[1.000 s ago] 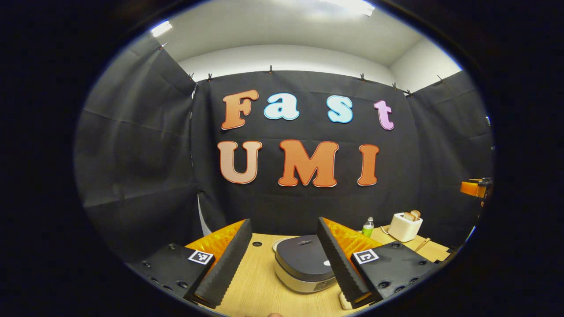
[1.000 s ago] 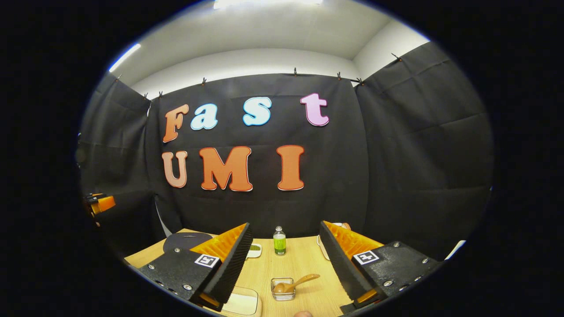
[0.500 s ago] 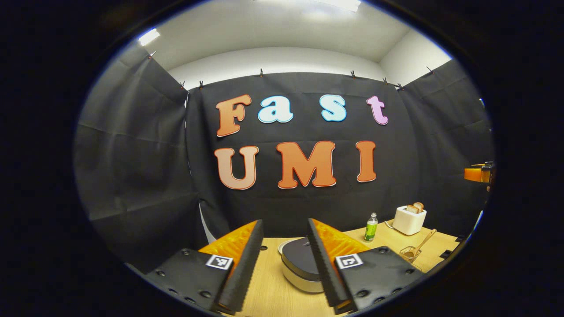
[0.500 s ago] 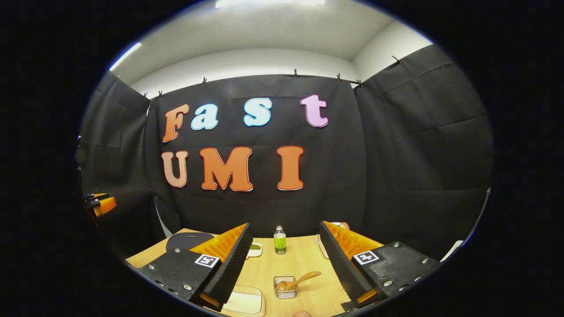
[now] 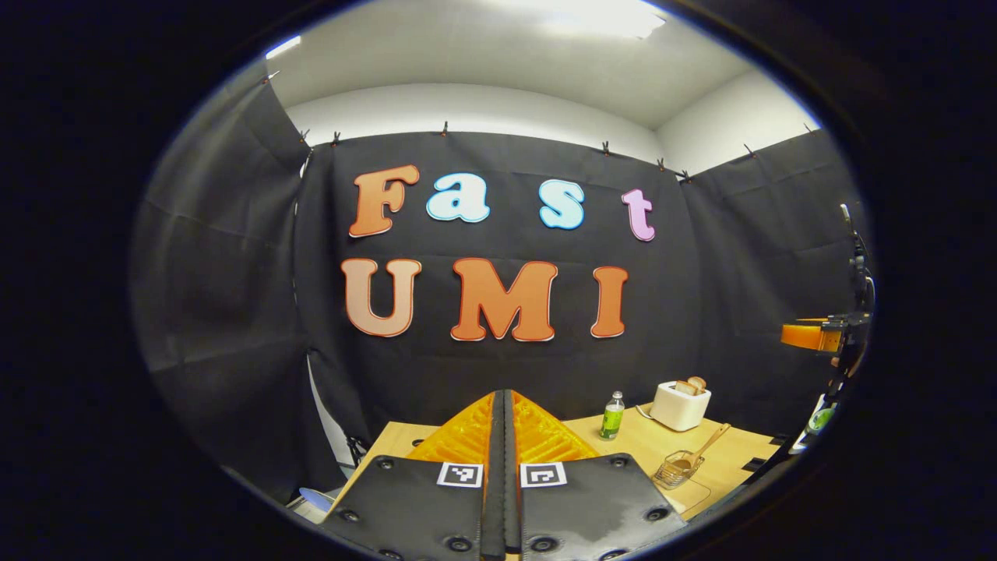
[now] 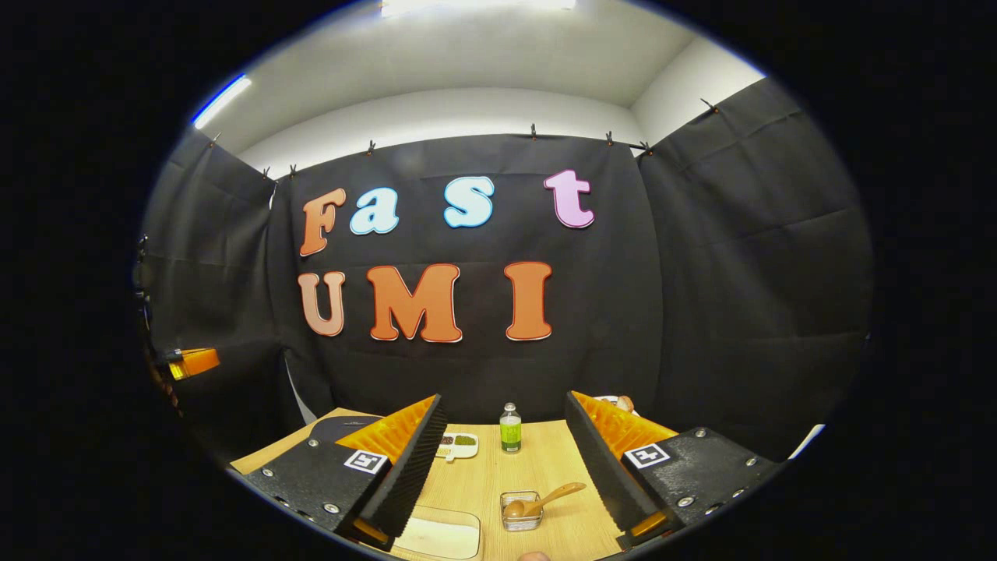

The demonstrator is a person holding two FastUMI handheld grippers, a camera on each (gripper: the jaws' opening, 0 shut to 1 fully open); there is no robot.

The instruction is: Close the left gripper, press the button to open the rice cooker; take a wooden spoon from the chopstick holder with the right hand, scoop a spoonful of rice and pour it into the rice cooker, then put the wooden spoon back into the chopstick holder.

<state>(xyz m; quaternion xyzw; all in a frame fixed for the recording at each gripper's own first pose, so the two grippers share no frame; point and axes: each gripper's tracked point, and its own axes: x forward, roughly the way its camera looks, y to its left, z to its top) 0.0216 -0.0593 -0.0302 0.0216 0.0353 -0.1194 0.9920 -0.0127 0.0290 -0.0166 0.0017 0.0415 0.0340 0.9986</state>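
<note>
My left gripper (image 5: 502,399) is shut with nothing between its fingers; the two fingers press together and hide the table behind them. Right of it, a wire chopstick holder (image 5: 674,470) holds the wooden spoon (image 5: 707,446), whose handle leans up to the right. My right gripper (image 6: 505,402) is open and empty, above the near table edge. The chopstick holder (image 6: 522,511) with the wooden spoon (image 6: 547,498) sits between and below its fingers. The rice cooker's dark lid (image 6: 336,427) peeks out behind my right gripper's left finger, closed.
A green bottle (image 5: 613,415) and a white toaster (image 5: 680,403) stand at the back of the wooden table (image 5: 639,444). In the right gripper view, the bottle (image 6: 510,428), a small white dish (image 6: 459,444) and a pale flat container (image 6: 445,534) lie ahead. Black cloth walls the booth.
My left gripper's fingers have gone from wide apart to fully together, and its view has swung left, so the rice cooker is hidden behind them. The right gripper has barely moved.
</note>
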